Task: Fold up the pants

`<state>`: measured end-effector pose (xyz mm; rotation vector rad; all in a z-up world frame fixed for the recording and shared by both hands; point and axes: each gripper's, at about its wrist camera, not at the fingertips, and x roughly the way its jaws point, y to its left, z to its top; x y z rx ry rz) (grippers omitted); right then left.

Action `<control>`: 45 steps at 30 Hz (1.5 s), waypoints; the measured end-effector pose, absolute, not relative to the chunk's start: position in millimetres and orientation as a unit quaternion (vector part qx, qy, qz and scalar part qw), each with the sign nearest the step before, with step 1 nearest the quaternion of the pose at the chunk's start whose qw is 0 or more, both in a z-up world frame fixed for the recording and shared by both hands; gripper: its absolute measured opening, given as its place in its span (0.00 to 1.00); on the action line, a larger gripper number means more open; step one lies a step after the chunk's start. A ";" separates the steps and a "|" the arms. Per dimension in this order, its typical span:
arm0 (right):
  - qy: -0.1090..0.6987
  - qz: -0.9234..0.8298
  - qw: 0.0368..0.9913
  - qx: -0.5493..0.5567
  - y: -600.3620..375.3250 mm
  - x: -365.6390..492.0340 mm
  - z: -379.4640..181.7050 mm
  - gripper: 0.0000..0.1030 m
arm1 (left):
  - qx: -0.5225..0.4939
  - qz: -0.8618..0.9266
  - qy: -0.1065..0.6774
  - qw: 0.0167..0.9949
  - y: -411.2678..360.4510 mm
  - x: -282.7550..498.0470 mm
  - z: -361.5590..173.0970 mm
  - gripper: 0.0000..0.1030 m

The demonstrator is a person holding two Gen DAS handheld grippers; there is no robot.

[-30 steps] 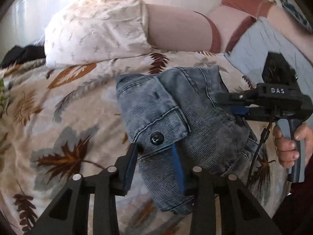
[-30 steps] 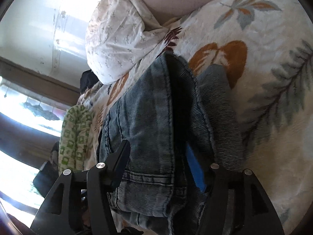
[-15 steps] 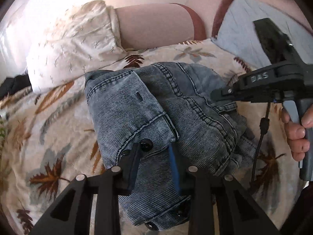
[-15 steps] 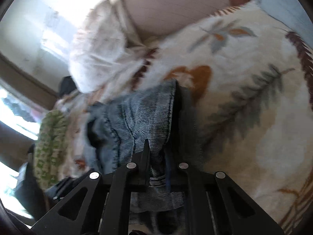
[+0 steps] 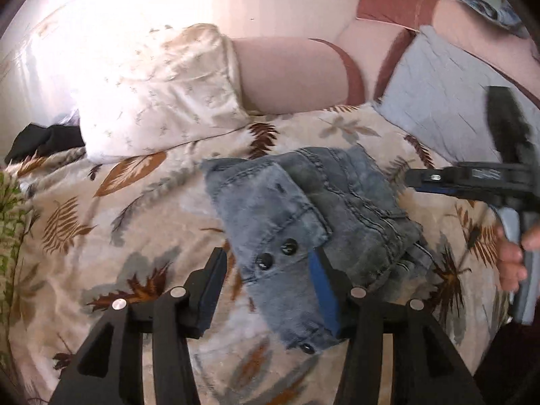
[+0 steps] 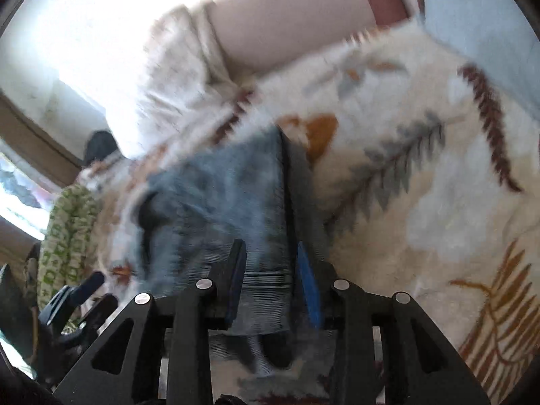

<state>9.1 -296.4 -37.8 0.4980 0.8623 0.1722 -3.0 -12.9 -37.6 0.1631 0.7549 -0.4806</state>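
Observation:
The folded blue denim pants point(image 5: 303, 222) lie in a compact bundle on the leaf-patterned bed cover point(image 5: 101, 236). My left gripper point(image 5: 268, 263) is open, its jaws spread wide around the near flap with two dark buttons, not clamping it. My right gripper point(image 6: 270, 260) is open too, its jaws partly apart around the bundle's edge point(image 6: 236, 195); that view is motion-blurred. In the left wrist view the right gripper point(image 5: 415, 182) hovers just right of the pants, held by a hand point(image 5: 513, 260).
A white pillow point(image 5: 152, 94) and a pink bolster point(image 5: 290, 74) lie behind the pants. A light blue quilt point(image 5: 438, 101) is at the right. A green patterned cloth point(image 6: 64, 236) and a dark garment point(image 5: 44, 138) lie at the left.
Both grippers have opened and let go of the pants. The left one has drawn back a little; the right one has pulled off to the right of the bundle.

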 end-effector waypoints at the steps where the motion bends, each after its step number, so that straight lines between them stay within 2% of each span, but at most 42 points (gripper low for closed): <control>1: 0.397 0.096 0.881 0.237 -289.2 4.0 -30.8 0.31 | 0.079 -0.226 0.369 0.898 -13.7 2.0 -40.6 0.52; 5: 0.389 0.123 0.890 0.201 -254.7 4.9 -26.5 0.31 | 0.090 -0.211 0.394 0.890 -24.3 11.6 -58.4 0.52; 8: 0.416 0.124 0.884 0.173 -234.1 12.4 -41.5 0.31 | 0.106 -0.210 0.405 0.884 -30.7 4.8 -68.7 0.49; 12: 0.489 0.117 0.849 0.161 -223.0 12.3 -70.4 0.31 | 0.140 -0.207 0.409 0.878 -34.3 -7.4 -76.6 0.49; 16: 0.514 0.117 0.837 0.144 -215.7 -1.4 -76.8 0.32 | 0.163 -0.205 0.408 0.874 -36.1 -14.2 -85.6 0.50; 20: 0.513 0.115 0.837 0.149 -216.5 -0.1 -85.5 0.32 | 0.128 -0.201 0.426 0.872 -30.8 -3.7 -94.0 0.52; 24: 0.508 0.131 0.835 0.169 -224.2 -1.1 -80.9 0.32 | 0.076 -0.224 0.436 0.868 -13.6 1.9 -79.6 0.52; 27: 0.505 0.148 0.828 0.191 -232.7 -0.9 -69.6 0.37 | 0.057 -0.224 0.414 0.880 0.3 3.3 -62.0 0.52; 31: 0.459 0.183 0.847 0.199 -237.6 -3.8 -43.2 0.46 | 0.049 -0.208 0.388 0.896 6.5 18.2 -43.0 0.52; 35: 0.398 0.162 0.881 0.199 -245.0 -2.4 -28.9 0.50 | 0.041 -0.174 0.380 0.907 -1.6 44.1 -38.9 0.52; 40: 0.342 0.129 0.908 0.204 -256.7 21.5 -25.2 0.50 | 0.015 -0.153 0.406 0.901 -16.9 77.3 -47.8 0.52; 45: 0.332 0.130 0.909 0.218 -265.9 45.3 -32.7 0.50 | 0.026 -0.142 0.411 0.900 -33.3 95.2 -56.8 0.52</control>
